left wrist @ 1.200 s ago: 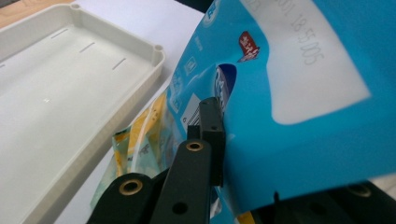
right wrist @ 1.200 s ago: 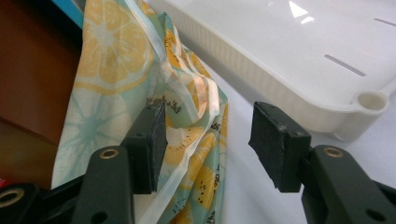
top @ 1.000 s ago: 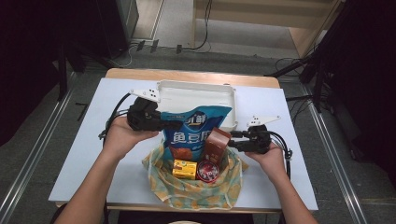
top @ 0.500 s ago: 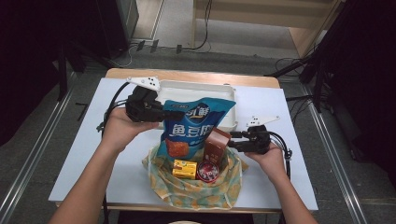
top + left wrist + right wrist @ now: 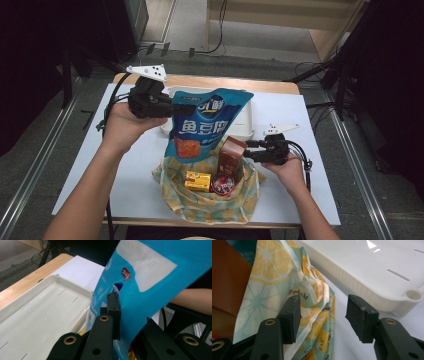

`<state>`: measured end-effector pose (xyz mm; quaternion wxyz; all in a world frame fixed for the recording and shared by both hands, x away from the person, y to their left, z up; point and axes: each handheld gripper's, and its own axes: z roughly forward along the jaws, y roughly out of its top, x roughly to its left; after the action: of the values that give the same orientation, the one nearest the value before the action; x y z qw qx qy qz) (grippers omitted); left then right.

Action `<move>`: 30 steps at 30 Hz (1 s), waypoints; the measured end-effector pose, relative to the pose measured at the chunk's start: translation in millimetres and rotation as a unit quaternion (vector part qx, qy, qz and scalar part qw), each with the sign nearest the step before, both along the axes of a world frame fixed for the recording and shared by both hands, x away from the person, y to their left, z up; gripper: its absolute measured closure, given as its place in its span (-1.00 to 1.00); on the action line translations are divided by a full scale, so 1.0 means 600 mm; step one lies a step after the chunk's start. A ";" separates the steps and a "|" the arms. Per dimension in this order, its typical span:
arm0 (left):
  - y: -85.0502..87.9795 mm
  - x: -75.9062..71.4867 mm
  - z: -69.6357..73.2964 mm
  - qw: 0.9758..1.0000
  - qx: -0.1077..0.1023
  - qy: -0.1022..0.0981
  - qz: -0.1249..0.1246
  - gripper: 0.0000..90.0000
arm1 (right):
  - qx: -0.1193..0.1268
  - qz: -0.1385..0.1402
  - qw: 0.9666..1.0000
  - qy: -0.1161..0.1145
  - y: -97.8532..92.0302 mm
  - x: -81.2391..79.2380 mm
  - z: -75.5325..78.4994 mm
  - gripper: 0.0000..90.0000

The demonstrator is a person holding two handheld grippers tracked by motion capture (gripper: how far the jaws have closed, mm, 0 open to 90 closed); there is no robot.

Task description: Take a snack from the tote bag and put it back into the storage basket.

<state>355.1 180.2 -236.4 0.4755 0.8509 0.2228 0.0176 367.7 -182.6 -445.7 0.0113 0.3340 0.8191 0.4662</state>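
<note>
A blue snack bag [image 5: 210, 122] hangs in the air above a lemon-print cloth bag [image 5: 210, 205], with my left gripper [image 5: 186, 108] shut on its upper left edge. Seen from the left gripper view, the jaws pinch the blue foil [image 5: 160, 290] at my left gripper [image 5: 115, 315]. Inside the cloth bag stand a brown box [image 5: 231, 157], a yellow box [image 5: 197, 181] and a red round tin [image 5: 224, 183]. At the cloth's right rim my right gripper [image 5: 250, 150] is open. In the right gripper view, the cloth's edge [image 5: 262, 300] lies against one pad of that gripper [image 5: 323, 315].
A white tray [image 5: 246, 122] sits behind the bags on the white table [image 5: 135, 165]; its wall [image 5: 372, 265] runs close past my right gripper, and its floor [image 5: 37, 315] lies under the left one. Cables trail off both table sides.
My left gripper has risen and moved back toward the tray, lifting the blue snack bag out of the cloth bag. The right gripper has stayed at the cloth's rim.
</note>
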 end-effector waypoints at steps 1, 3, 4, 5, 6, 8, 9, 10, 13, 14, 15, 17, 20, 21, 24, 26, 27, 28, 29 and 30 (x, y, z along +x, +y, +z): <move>0.002 0.000 0.003 1.000 -0.003 0.001 0.002 0.99 | -0.002 -0.002 1.000 0.000 0.000 0.000 0.000 0.04; 0.007 0.001 0.009 1.000 -0.002 -0.002 0.005 0.99 | 0.001 -0.003 1.000 0.003 0.001 0.001 0.000 0.04; 0.009 0.001 0.011 1.000 -0.001 -0.001 0.004 0.99 | 0.002 -0.004 1.000 0.003 0.001 0.001 0.000 0.04; 0.011 0.000 0.014 1.000 0.001 -0.005 0.008 0.99 | 0.002 -0.005 1.000 0.003 0.001 0.001 0.000 0.04; 0.013 0.000 0.016 1.000 -0.001 -0.005 0.012 0.99 | 0.001 -0.004 1.000 0.002 0.002 0.001 0.000 0.04; 0.017 0.000 0.021 1.000 -0.004 -0.007 0.015 0.99 | 0.001 -0.004 1.000 0.002 0.002 0.002 0.000 0.04; 0.021 0.001 0.024 1.000 -0.005 -0.007 0.016 0.99 | 0.002 -0.004 1.000 0.001 0.003 0.002 -0.001 0.04; 0.023 0.000 0.027 1.000 -0.002 -0.012 0.022 0.99 | 0.003 -0.003 1.000 0.002 0.003 0.003 0.000 0.04; 0.032 0.001 0.032 0.999 0.005 -0.016 0.033 0.99 | 0.003 -0.003 1.000 0.001 0.004 0.003 0.000 0.04; 0.035 0.002 0.032 0.999 0.007 -0.015 0.036 0.99 | 0.003 -0.002 1.000 0.000 0.005 0.003 0.000 0.04; 0.040 0.004 0.033 0.999 0.011 -0.016 0.043 0.99 | 0.003 -0.002 1.000 0.000 0.004 0.003 0.000 0.04; 0.049 0.009 0.033 0.999 0.012 -0.013 0.050 0.99 | 0.004 -0.002 1.000 0.001 0.005 0.003 0.000 0.04; 0.061 0.015 0.034 0.998 0.012 -0.011 0.065 0.99 | 0.003 -0.002 1.000 0.001 0.006 0.004 0.000 0.04; 0.065 0.017 0.035 0.998 0.011 -0.009 0.066 0.99 | 0.002 -0.001 1.000 -0.001 0.006 0.005 0.000 0.04; 0.075 0.026 0.036 0.997 0.013 -0.010 0.078 0.99 | 0.002 0.001 1.000 0.002 0.008 0.004 -0.001 0.04; 0.081 0.033 0.035 0.996 0.013 -0.005 0.084 0.99 | 0.002 0.000 1.000 0.003 0.009 0.004 -0.001 0.04; 0.083 0.037 0.033 0.996 0.013 -0.005 0.087 0.99 | 0.002 0.001 1.000 0.001 0.009 0.004 -0.001 0.04; 0.086 0.042 0.031 0.996 0.008 0.000 0.085 0.99 | 0.002 0.001 1.000 0.001 0.009 0.004 -0.001 0.04; 0.088 0.046 0.030 0.996 0.006 0.002 0.083 0.99 | 0.002 0.000 1.000 0.002 0.008 0.004 0.000 0.04; 0.090 0.052 0.027 0.996 0.006 0.003 0.086 0.99 | 0.002 0.001 1.000 0.002 0.008 0.004 -0.001 0.04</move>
<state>386.2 234.1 -220.0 0.4666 0.8312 0.2970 0.0569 370.4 -177.6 -446.0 0.0089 0.3342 0.8183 0.4675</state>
